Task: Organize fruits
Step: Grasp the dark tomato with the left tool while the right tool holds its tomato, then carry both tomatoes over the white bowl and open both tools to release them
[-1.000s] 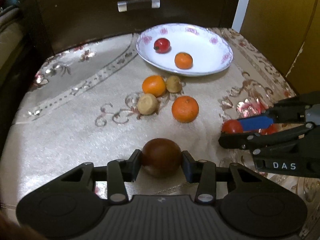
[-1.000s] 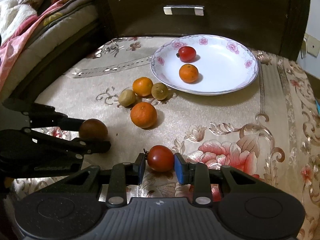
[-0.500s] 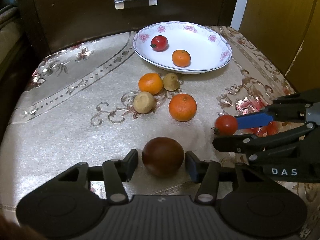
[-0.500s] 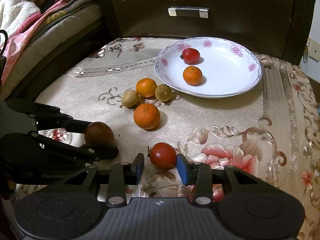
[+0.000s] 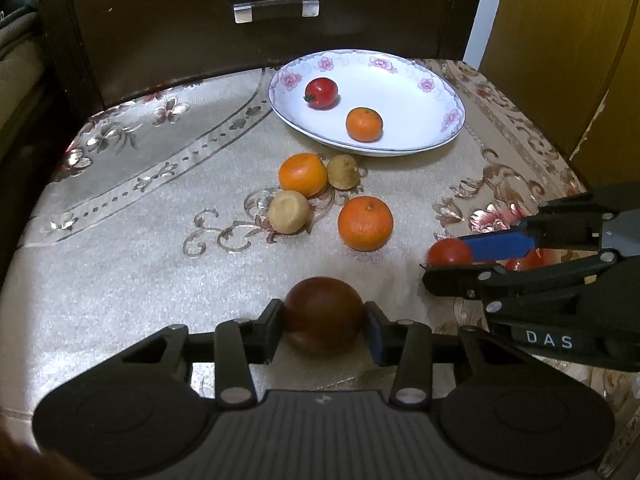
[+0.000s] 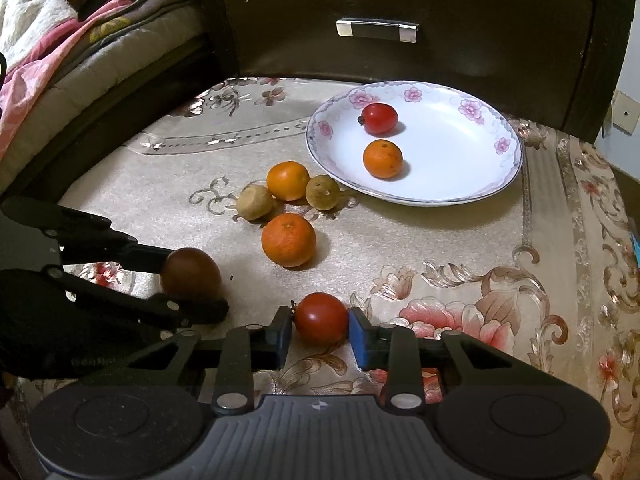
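Note:
My left gripper is shut on a dark brown round fruit, low over the cloth. My right gripper is shut on a red tomato. Each gripper shows in the other's view: the right one and the left one. A white floral plate at the back holds a red tomato and a small orange. Between plate and grippers lie two oranges and two tan fruits.
A dark wooden drawer front with a metal handle stands behind the plate. A yellow panel rises at the right. Bedding lies left of the cloth-covered surface.
Half a second ago both grippers' jaws stood a little apart from their fruits; now both are closed against them. The views have shifted slightly; the other fruits stay put.

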`<state>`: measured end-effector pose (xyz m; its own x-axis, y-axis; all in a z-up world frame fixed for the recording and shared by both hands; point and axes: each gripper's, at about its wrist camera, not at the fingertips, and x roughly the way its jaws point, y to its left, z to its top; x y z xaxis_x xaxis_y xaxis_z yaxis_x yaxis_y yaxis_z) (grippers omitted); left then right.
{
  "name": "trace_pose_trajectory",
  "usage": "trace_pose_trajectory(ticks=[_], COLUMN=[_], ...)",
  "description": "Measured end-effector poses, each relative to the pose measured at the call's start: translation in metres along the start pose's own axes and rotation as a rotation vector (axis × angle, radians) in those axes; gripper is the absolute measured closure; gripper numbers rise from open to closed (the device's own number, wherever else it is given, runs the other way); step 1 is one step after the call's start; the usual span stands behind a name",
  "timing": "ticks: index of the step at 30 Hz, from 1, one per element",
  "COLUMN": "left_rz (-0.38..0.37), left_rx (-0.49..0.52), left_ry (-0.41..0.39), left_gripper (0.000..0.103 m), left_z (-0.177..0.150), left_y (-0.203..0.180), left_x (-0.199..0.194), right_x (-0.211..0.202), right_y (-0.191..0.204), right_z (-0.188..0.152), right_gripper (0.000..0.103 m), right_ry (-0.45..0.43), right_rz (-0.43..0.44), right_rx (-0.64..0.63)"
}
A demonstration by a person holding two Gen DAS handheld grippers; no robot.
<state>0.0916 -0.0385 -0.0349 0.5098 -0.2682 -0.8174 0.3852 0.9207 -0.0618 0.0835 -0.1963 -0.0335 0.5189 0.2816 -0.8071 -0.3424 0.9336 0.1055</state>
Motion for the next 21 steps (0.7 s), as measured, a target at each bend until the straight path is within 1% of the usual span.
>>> trace_pose_trajectory(ticks=[5, 12, 21], left_rz=[-0.009, -0.014, -0.015], left_rx=[-0.014, -0.031, -0.052], left_ry=[-0.002, -0.036, -0.092], left_gripper=[0.053, 0.054, 0.054], left_z=[0.003, 0.015, 0.044], left_y=[0.000, -0.002, -0.004], left_x=[-0.001, -0.008, -0.012], right_x=[-0.004, -0.015, -0.025], right_y=[0.000, -0.002, -0.016], right_z=[0.002, 0.008, 0.024], right_gripper=[0.079, 0.079, 0.079], right_ry=[-0.013, -0.047, -0.103], right_rz=[0.011, 0.016, 0.001], right_rx=[0.008, 0.029, 0.076])
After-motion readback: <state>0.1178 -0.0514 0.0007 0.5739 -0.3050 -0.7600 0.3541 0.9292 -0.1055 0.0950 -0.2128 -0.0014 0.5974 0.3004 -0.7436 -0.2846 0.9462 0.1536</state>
